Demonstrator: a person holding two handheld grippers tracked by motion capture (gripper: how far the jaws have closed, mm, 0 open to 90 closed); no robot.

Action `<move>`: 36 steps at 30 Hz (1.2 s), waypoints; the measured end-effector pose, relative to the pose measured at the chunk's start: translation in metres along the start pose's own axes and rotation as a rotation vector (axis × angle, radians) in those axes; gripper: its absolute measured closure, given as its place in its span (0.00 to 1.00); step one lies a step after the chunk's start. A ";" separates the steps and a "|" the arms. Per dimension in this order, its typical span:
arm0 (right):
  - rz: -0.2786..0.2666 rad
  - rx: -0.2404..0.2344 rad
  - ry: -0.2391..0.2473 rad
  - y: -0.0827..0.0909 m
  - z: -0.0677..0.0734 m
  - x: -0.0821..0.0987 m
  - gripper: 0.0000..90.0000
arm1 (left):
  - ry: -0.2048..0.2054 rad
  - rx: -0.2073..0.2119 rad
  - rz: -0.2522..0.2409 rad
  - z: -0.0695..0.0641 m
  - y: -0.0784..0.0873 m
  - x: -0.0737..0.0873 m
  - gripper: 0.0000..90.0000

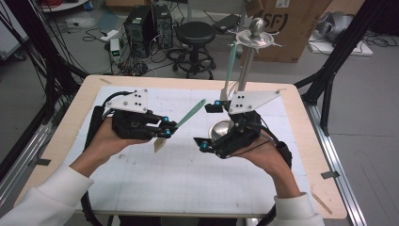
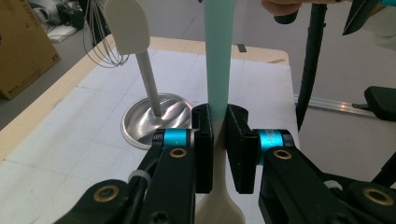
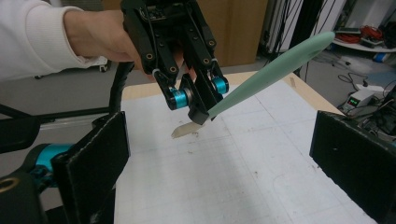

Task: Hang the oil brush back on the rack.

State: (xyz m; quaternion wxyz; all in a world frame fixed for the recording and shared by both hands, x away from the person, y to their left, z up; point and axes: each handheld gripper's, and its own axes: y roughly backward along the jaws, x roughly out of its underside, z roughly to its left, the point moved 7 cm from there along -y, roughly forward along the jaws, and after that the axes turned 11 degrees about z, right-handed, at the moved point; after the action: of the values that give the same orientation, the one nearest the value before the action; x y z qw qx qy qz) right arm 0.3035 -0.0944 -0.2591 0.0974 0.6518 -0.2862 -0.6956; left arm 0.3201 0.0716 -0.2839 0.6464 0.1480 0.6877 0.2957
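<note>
Two grippers: left gripper (image 1: 165, 130), right gripper (image 1: 207, 126). One green-handled spatula (image 2: 217, 70) clamped between the left jaws. One metal stand (image 1: 248, 61) beyond them, bearing one more spatula (image 1: 231, 61).

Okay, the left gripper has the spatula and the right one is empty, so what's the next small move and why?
Probably bring the right gripper in to take the spatula's green handle. The left gripper is shut on the spatula near its pale blade, handle pointing up toward the right gripper, whose jaws stand wide open with nothing between them. The stand waits behind.
</note>
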 end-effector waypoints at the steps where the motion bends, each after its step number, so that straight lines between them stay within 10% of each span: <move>1: -0.002 0.004 0.008 -0.001 -0.001 -0.001 0.05 | -0.002 -0.003 0.000 0.000 0.000 0.000 0.91; 14: -0.003 -0.034 -0.066 -0.017 -0.007 -0.009 0.22 | 0.012 -0.021 -0.006 0.004 0.002 0.009 0.91; 36: -0.009 0.033 -0.131 -0.031 -0.017 -0.016 0.50 | 0.063 -0.077 -0.030 0.011 0.002 0.014 0.91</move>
State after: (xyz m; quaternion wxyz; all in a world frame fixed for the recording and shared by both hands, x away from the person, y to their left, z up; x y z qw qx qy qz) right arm 0.3297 -0.0654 -0.2621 0.0647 0.6077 -0.3003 -0.7324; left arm 0.3289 0.0839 -0.2940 0.6338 0.1034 0.6980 0.3169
